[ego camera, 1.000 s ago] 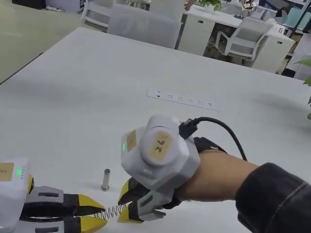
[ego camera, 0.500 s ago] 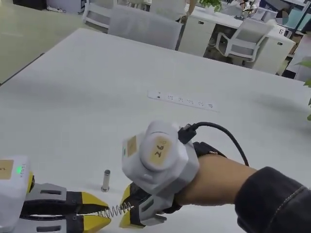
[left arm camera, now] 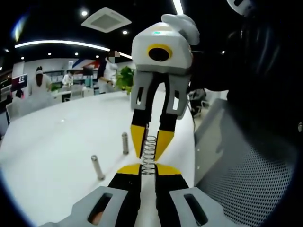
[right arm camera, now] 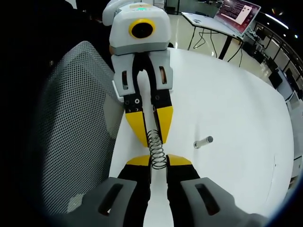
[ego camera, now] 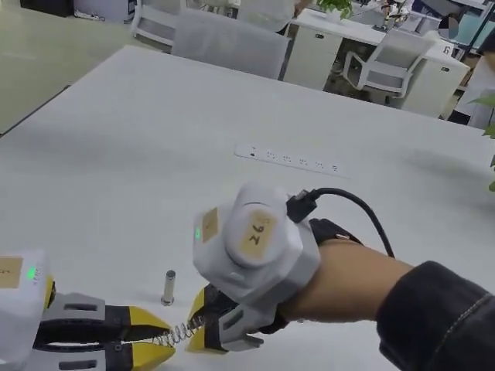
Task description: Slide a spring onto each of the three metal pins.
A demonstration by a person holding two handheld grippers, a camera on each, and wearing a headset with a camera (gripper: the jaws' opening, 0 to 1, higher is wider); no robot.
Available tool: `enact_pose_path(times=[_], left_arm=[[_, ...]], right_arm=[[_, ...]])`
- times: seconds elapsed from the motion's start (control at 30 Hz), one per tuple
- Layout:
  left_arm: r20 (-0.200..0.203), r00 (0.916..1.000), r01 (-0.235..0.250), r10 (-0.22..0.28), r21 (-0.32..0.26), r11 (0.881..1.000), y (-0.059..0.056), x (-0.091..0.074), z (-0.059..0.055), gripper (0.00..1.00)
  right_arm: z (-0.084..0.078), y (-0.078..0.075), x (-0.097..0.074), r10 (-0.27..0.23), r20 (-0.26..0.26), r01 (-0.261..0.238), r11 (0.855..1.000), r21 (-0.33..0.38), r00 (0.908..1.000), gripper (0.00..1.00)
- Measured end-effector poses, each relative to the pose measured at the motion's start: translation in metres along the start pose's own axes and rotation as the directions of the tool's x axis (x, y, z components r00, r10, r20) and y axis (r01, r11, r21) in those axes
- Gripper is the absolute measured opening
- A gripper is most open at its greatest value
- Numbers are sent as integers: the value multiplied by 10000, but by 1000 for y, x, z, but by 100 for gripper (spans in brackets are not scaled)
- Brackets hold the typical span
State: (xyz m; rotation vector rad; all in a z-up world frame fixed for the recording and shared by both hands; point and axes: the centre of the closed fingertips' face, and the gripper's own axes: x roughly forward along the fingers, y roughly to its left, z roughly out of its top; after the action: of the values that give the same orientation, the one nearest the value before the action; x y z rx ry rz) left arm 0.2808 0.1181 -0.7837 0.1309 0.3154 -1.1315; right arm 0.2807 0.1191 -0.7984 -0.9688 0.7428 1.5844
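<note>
Left gripper (ego camera: pixel 165 341), right gripper (ego camera: pixel 195 329) tip to tip, each clenched on one end of spring (ego camera: pixel 179 333). Pin (ego camera: pixel 168 287) upright on table (ego camera: pixel 116 154), 12 o'clock of spring, near, not touching. Left gripper view: second pin (left arm camera: pixel 97 167) at 8 o'clock of spring.

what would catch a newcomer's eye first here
A small spring is held end to end between the left gripper and the right gripper, low in the head view. Just behind it a metal pin stands upright on the white table.
</note>
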Motion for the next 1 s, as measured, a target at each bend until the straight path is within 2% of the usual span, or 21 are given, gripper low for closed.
enact_pose_path(times=[0.37,1.0], left_arm=[[-30,10000,45,-45,-39,10000,-1,1,-2,3],[-133,9997,215,-216,-38,9998,-3,8,-7,3]], right_arm=[[10,4,-2,35,182,-35,10000,-13,9998,8],[22,9,-1,181,55,-179,9995,-277,9998,8]])
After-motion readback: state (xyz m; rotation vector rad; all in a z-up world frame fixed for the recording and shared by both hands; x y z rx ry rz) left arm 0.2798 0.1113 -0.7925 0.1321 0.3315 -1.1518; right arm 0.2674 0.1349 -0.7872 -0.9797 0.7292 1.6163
